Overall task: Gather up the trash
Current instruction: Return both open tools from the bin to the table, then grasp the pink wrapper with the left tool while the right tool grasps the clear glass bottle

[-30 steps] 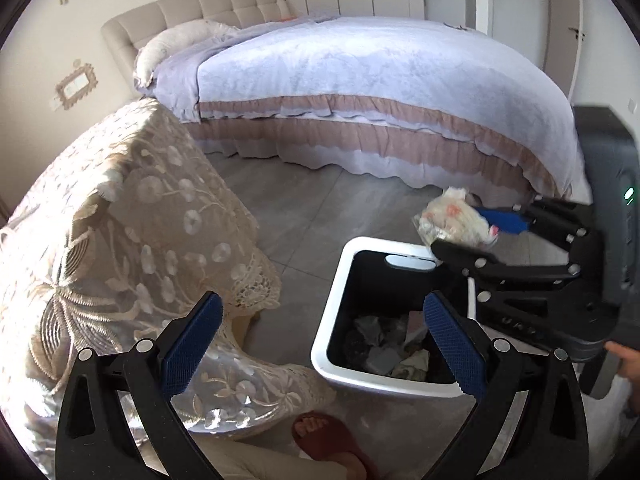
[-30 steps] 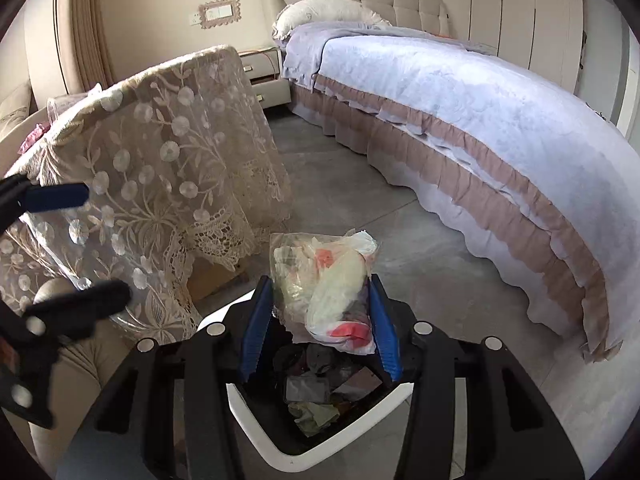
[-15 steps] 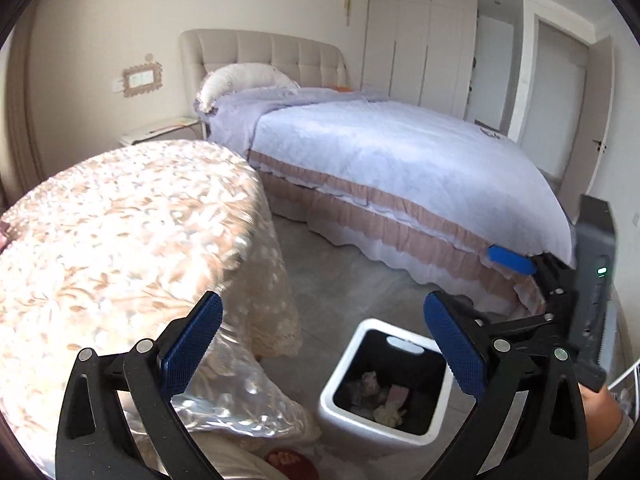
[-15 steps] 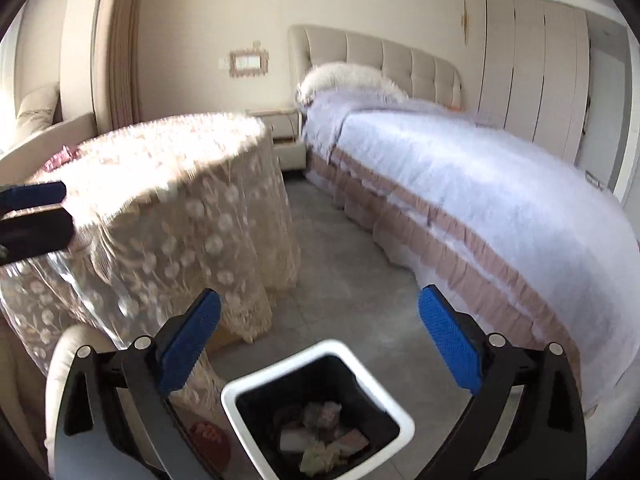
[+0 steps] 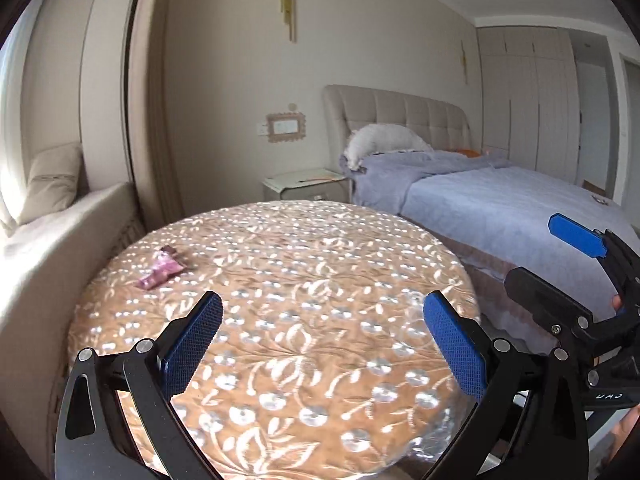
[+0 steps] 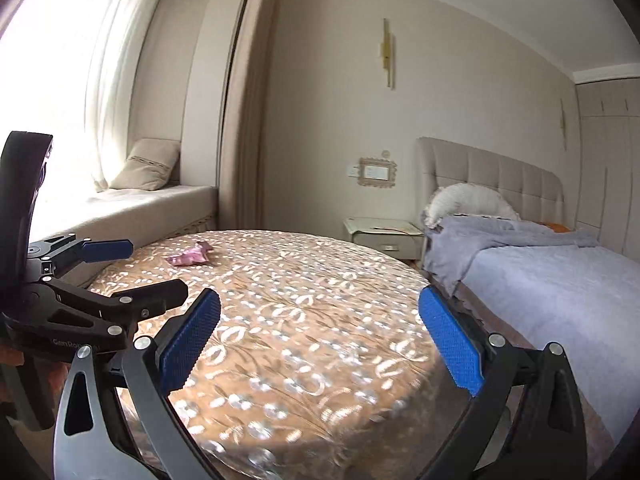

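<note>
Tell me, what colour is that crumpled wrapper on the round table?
The wrapper is pink to purplish; the left wrist view shows it best, lying on the table.

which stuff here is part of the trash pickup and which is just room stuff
Part of the job:
- pink wrapper, crumpled on the round table
- left gripper, open, empty
- right gripper, open, empty

Just lying about:
- bed
- white pillow
- nightstand
- window-seat cushion
</note>
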